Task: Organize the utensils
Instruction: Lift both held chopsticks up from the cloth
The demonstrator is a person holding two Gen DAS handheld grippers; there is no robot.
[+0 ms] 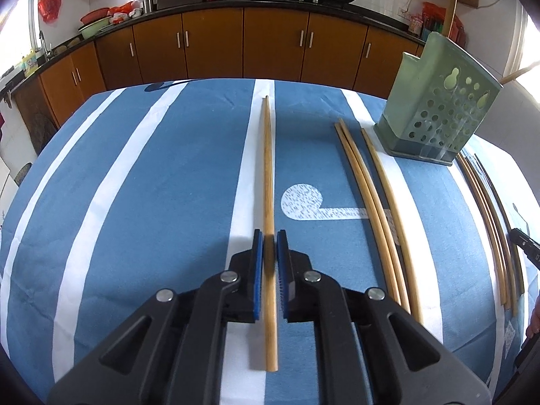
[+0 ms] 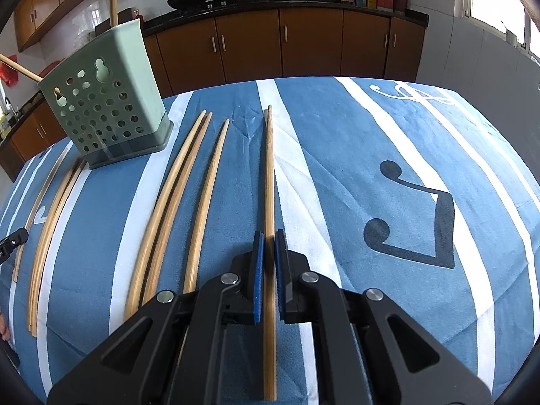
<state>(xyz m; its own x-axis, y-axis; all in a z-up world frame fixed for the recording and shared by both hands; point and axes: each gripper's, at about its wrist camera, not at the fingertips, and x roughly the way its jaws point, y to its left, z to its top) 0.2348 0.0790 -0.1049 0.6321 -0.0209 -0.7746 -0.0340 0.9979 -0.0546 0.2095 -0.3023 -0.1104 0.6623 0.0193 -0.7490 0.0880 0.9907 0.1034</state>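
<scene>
Chopsticks lie in rows on the blue cloth with white stripes (image 1: 135,202), and I have one long pale wooden chopstick (image 1: 269,202) running dead centre up the left wrist frame, its long axis in line with my left gripper (image 1: 269,253). Those blue pads sit either side of it with slivers of daylight, so narrowly spread, not yet pinching, I judge. In the right wrist frame my right gripper (image 2: 269,253) brackets a second wooden chopstick (image 2: 269,185) the same way, pads closer; whether they bite I cannot tell. The perforated green plastic utensil holder (image 1: 435,108) stands upper right in the left frame, upper left in the right one, so it lies between both hands, about equally near
</scene>
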